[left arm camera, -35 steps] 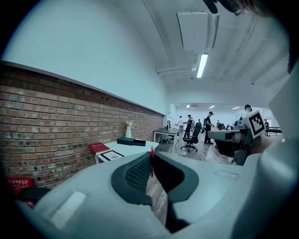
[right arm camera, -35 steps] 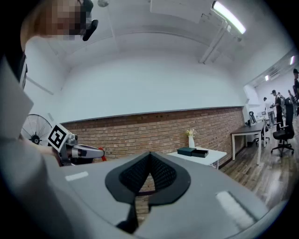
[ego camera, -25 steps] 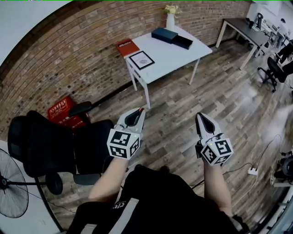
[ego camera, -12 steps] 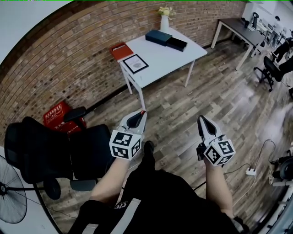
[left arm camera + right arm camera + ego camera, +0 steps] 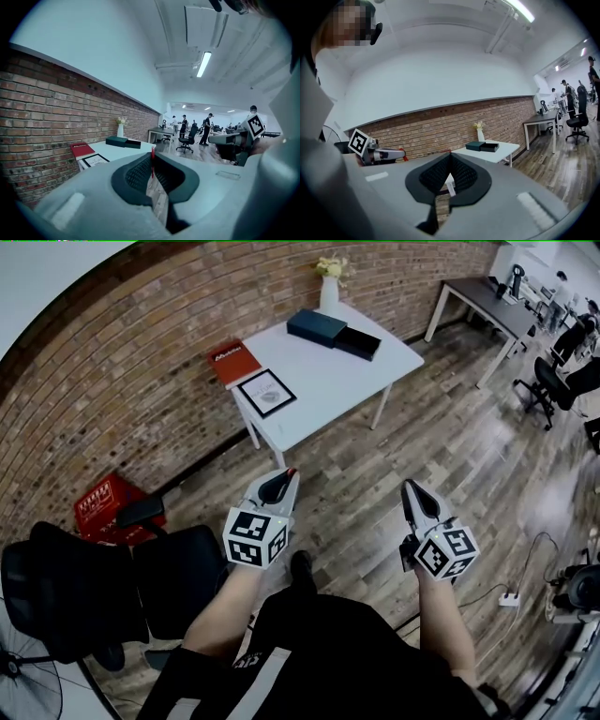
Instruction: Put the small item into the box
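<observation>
Compared with one second ago, the white bench (image 5: pixel 328 381) looks nearer. The left hand-held gripper (image 5: pixel 289 472) is closed on a small thin red item (image 5: pixel 152 159), and the right hand-held gripper (image 5: pixel 408 487) is closed and empty. The dark rectangular box (image 5: pixel 316 327) lies on the bench, well apart from both.

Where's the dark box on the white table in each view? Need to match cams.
Head view: dark box at top centre, near the brick wall.
Left gripper view: dark box left of centre, mid-height.
Right gripper view: dark box just right of centre.
Shared landmark: white vase right behind it.
</observation>
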